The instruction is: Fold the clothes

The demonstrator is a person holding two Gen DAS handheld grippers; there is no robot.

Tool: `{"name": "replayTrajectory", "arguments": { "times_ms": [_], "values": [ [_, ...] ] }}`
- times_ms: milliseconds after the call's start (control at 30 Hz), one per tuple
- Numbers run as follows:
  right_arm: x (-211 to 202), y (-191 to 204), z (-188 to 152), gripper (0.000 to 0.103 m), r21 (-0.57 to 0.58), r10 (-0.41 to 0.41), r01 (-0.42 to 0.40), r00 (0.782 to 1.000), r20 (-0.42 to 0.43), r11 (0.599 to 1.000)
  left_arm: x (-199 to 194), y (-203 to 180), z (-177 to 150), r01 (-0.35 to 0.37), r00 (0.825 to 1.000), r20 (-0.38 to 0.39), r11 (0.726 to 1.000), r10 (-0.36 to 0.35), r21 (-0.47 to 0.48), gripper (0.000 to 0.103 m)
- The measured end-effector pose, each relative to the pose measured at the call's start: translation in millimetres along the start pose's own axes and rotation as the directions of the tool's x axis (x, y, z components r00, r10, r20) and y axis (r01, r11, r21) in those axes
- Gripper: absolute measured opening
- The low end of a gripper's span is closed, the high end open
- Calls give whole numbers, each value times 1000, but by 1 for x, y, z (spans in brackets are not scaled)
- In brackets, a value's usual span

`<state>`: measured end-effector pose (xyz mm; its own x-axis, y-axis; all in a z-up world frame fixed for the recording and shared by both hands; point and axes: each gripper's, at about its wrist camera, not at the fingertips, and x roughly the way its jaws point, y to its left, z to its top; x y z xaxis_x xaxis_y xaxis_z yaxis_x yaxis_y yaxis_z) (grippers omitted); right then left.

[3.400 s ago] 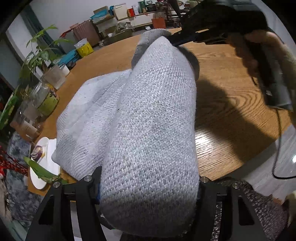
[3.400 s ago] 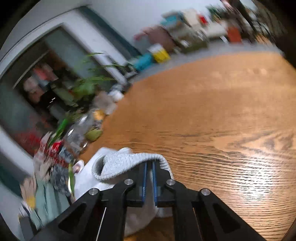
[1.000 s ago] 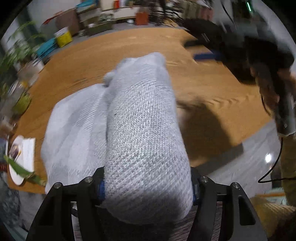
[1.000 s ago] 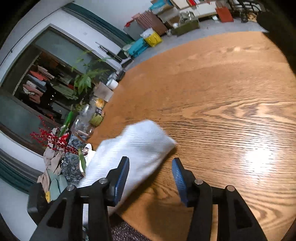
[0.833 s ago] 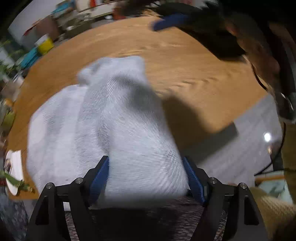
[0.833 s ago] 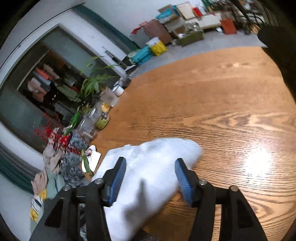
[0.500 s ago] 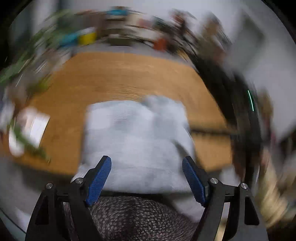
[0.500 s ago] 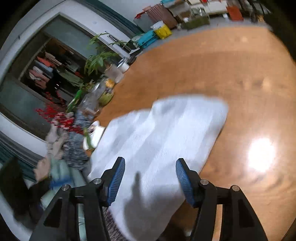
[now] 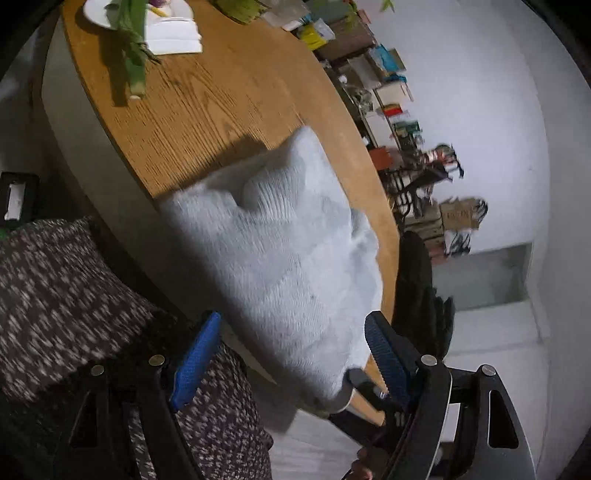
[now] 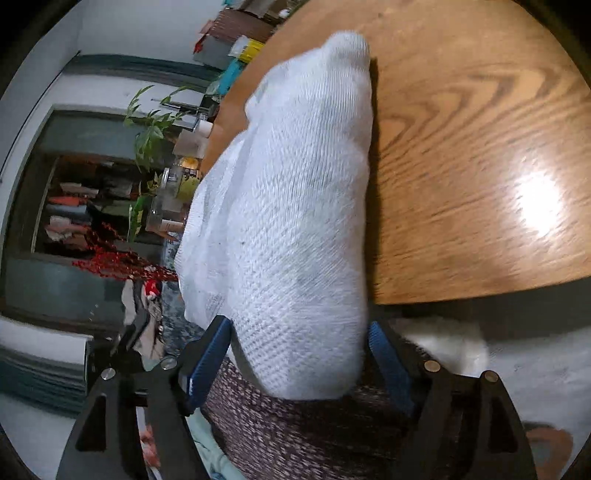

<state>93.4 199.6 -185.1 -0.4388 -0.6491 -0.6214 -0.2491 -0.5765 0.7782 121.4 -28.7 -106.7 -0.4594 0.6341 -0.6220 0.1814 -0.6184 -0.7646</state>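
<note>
A folded white knit garment (image 9: 280, 258) lies on the round wooden table (image 9: 207, 99), its near end hanging over the table's edge. It also shows in the right wrist view (image 10: 291, 206). My left gripper (image 9: 291, 362) is open, its blue-padded fingers on either side of the garment's overhanging end. My right gripper (image 10: 299, 365) is open too, its blue pads straddling the near end of the garment without closing on it.
A white plate (image 9: 110, 11) with a green stalk (image 9: 133, 62) and a paper napkin (image 9: 173, 33) sit at the table's far side. A dark speckled cushion (image 9: 74, 295) lies below the table edge. Jars and a plant (image 10: 166, 177) stand by the table.
Both grippers let go of the garment and opened. The garment dropped flat onto the table. Both cameras swung and rolled to the table's near edge.
</note>
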Motion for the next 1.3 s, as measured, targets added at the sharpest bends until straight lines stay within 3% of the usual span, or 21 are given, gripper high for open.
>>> {"name": "replayTrajectory", "arguments": {
  "times_ms": [200,300,433,533,633,900,1133,1167,1233,1300],
  "values": [
    [-5,19,-2,84,-61,-105,107,994,27,992,-14,-15,-7,-160,987,36,979,157,126,81],
    [-2,16,-4,86,-43,-108,109,994,20,993,-17,-16,-9,-220,975,59,964,214,151,81],
    [3,10,-9,86,0,-96,96,995,15,995,-32,-27,-15,-335,940,143,917,310,217,81],
    [0,17,-12,86,-46,-128,129,991,31,991,-45,-40,-26,-384,917,226,884,329,267,81],
    [4,16,-9,87,-69,-126,128,992,25,989,-55,-59,-39,-383,915,263,863,306,329,81],
    [20,-8,-1,88,22,33,-32,999,-20,999,-56,-114,-72,-432,894,337,764,294,480,81],
    [33,-21,7,78,91,183,-179,983,-33,980,-43,-130,-74,-458,885,343,726,316,513,81],
    [34,-21,8,77,91,188,-184,981,-37,979,-41,-130,-73,-457,886,340,727,316,512,81],
    [35,-20,8,73,88,201,-196,978,-52,977,-38,-125,-67,-439,893,327,755,308,487,81],
    [36,-20,8,72,99,216,-209,973,-75,973,-35,-116,-57,-396,911,297,808,286,436,81]
  ]
}}
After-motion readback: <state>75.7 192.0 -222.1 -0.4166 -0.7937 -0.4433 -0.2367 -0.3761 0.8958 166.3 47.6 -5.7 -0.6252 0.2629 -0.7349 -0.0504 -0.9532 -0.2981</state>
